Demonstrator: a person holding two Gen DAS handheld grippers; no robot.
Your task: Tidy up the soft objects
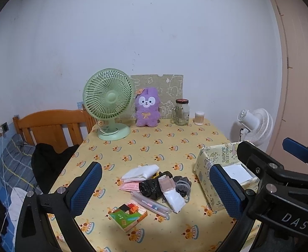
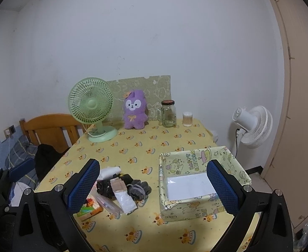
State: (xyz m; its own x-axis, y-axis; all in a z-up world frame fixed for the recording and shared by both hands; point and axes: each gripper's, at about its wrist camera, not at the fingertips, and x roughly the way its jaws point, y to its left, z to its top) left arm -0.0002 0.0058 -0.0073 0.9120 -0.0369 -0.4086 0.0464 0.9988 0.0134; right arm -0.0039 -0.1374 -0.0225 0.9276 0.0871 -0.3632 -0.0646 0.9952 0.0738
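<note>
A pile of soft things lies on the yellow tablecloth (image 1: 154,147): a white folded cloth (image 1: 141,171), a black sock bundle (image 1: 150,187), a grey sock (image 1: 183,184) and a white packet (image 1: 173,199). The pile also shows in the right wrist view (image 2: 120,187). A yellow patterned open box (image 2: 195,180) with a white sheet inside stands right of the pile. My left gripper (image 1: 154,193) is open above the pile. My right gripper (image 2: 154,187) is open, between pile and box; its body shows in the left wrist view (image 1: 279,180).
A colourful block box (image 1: 128,215) and a clear pen case (image 1: 151,204) lie by the pile. A green fan (image 1: 108,103), purple plush (image 1: 147,107), glass jar (image 1: 181,112) and swab tub (image 1: 199,118) stand at the back. A white fan (image 2: 252,126) and bed (image 1: 17,168) flank the table.
</note>
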